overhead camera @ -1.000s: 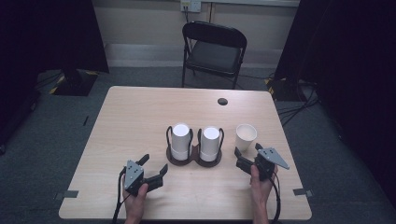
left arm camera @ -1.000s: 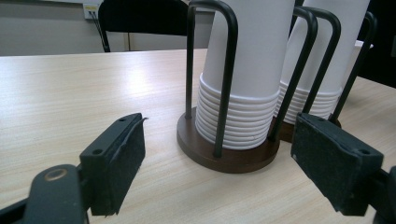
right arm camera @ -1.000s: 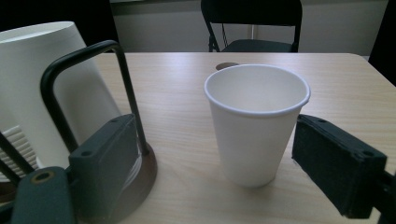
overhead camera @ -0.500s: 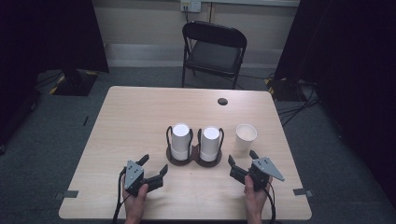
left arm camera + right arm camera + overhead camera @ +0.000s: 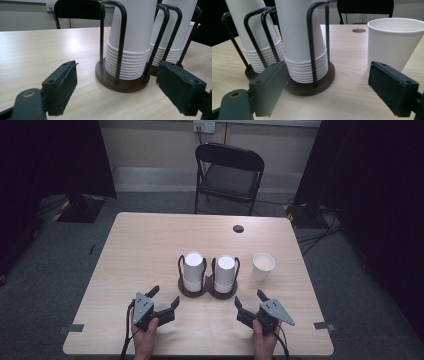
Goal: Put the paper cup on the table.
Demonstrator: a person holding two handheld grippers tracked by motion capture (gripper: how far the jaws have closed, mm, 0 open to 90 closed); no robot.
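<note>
Two stacks of upturned white paper cups (image 5: 193, 269) (image 5: 225, 272) stand in a dark wire holder (image 5: 207, 290) at the table's middle. A single white cup (image 5: 263, 266) stands upright to the holder's right, open end up. My left gripper (image 5: 165, 298) rests open near the front edge, left of the holder, its jaws apart and empty. My right gripper (image 5: 248, 299) is open too, in front of the holder's right side, empty. The left gripper view looks at the left stack (image 5: 132, 40). In the right gripper view the lone cup (image 5: 394, 42) stands behind the right jaw.
The wooden table (image 5: 145, 245) has a round cable hole (image 5: 238, 228) at the back. A black folding chair (image 5: 227, 175) stands beyond the far edge. Cables trail from both grippers off the front edge.
My right gripper has let go of the lone cup and drawn back toward the front edge, leftward. The cup stays upright beside the holder. The left gripper has not moved.
</note>
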